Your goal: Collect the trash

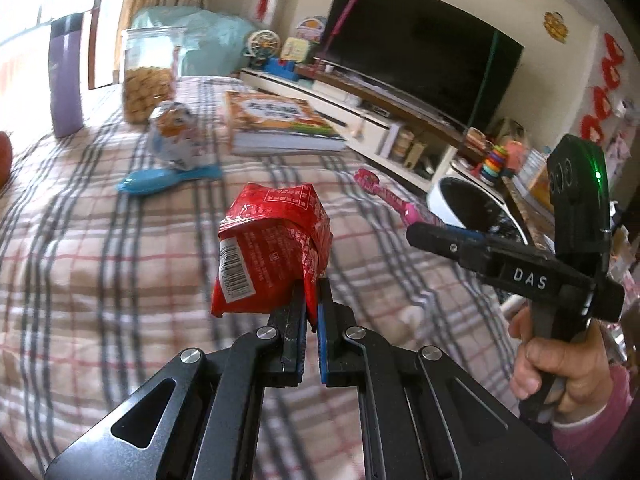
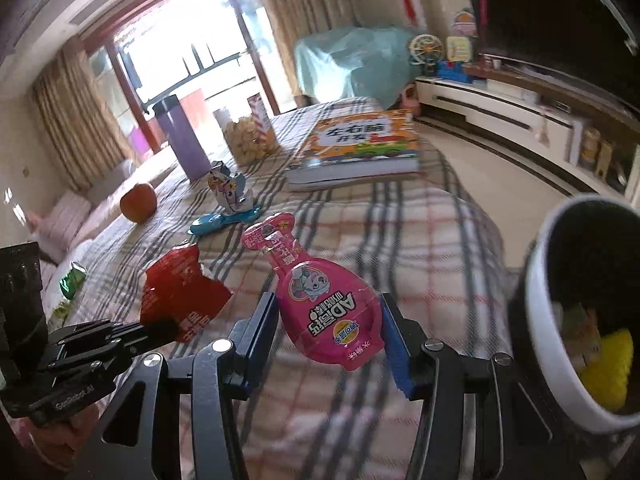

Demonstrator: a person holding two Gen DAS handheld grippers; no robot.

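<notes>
**Two wrappers lifted over the plaid bed, bin at the right**

The left gripper (image 1: 311,300) was pinched fully together on a crumpled red snack wrapper (image 1: 272,248), which stood up from the fingertips above the plaid bedspread (image 1: 100,272). In the right wrist view the same wrapper (image 2: 184,296) appeared at the lower left, held out by the left gripper (image 2: 160,326).

The right gripper (image 2: 328,320) stood about half open, its blue pads (image 2: 394,336) against the two sides of a pink drink pouch (image 2: 320,304). The pouch looked raised off the bedspread (image 2: 420,240), though the blur made the contact on the left pad hard to judge. In the left wrist view the right gripper (image 1: 416,234) reached in from the right, with the pouch (image 1: 392,200) poking out beyond it and a hand (image 1: 560,364) on the handle.

A white bin (image 2: 544,320) with a dark inside stood just right of the pouch, off the bed's edge; something yellow lay in it. It also showed beyond the right gripper (image 1: 444,192).

Farther away on the bed lay a thick orange book (image 2: 360,148), a jar of snacks (image 2: 248,140), a purple tumbler (image 2: 184,144), a small carton (image 2: 228,192), a blue spoon-like object (image 2: 220,220) and an orange fruit (image 2: 138,202). A green wrapper (image 2: 72,280) lay at the near left edge.
</notes>
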